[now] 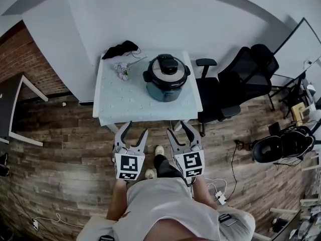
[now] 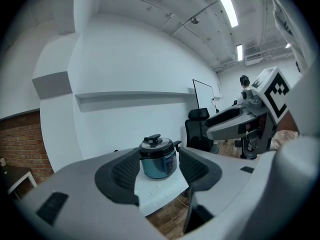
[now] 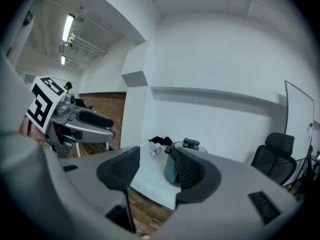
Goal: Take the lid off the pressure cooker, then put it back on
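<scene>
A teal pressure cooker [image 1: 166, 86] stands on the right half of a white table [image 1: 120, 104], its silver lid [image 1: 167, 67] with a black knob seated on it. The cooker [image 2: 158, 162] also shows far off between the left jaws, and its lid [image 3: 191, 145] peeks over the right jaw. My left gripper [image 1: 134, 132] and right gripper [image 1: 181, 129] hover over the floor just in front of the table's near edge. Both are open and hold nothing.
A black cloth [image 1: 120, 49] and a crumpled white object [image 1: 122, 70] lie at the table's back left. Black office chairs [image 1: 235, 84] stand right of the table. A dark desk [image 1: 10, 109] is at the left, cables [image 1: 218, 195] on the wood floor.
</scene>
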`<state>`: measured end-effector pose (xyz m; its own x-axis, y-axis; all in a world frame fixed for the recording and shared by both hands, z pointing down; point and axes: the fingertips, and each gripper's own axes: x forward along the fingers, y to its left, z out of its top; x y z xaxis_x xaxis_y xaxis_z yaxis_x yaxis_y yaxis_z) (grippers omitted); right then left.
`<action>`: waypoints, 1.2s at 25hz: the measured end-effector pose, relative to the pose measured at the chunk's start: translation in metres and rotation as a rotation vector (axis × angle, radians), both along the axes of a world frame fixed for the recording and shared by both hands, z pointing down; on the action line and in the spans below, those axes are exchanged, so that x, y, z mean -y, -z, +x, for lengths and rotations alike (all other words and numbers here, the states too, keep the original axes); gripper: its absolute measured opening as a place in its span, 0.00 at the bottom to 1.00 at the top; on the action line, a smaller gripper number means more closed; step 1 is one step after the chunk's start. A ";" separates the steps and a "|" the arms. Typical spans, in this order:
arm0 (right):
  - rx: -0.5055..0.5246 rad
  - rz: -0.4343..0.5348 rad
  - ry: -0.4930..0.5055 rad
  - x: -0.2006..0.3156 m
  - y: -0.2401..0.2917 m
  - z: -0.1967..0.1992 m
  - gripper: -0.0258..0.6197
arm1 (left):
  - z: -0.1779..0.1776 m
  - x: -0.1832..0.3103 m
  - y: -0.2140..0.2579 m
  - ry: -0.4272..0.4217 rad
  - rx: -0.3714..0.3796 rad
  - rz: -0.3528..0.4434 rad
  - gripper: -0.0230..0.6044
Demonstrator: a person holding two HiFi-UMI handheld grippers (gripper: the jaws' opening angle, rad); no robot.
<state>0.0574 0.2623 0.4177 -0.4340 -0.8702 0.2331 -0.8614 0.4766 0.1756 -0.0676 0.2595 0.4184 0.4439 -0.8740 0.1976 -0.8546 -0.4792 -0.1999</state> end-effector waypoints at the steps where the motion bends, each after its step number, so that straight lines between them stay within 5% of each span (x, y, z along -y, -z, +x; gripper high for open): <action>1: 0.000 -0.001 0.000 0.004 -0.001 -0.001 0.39 | -0.001 0.004 0.000 0.001 -0.001 0.001 0.42; 30: 0.003 -0.021 0.077 0.176 0.007 -0.006 0.39 | -0.004 0.166 0.008 0.080 -0.004 -0.015 0.42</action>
<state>0.0517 0.0865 0.4108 -0.5005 -0.8291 0.2491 -0.8225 0.5452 0.1622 -0.0714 0.0930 0.4101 0.3736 -0.9037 0.2094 -0.8910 -0.4124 -0.1901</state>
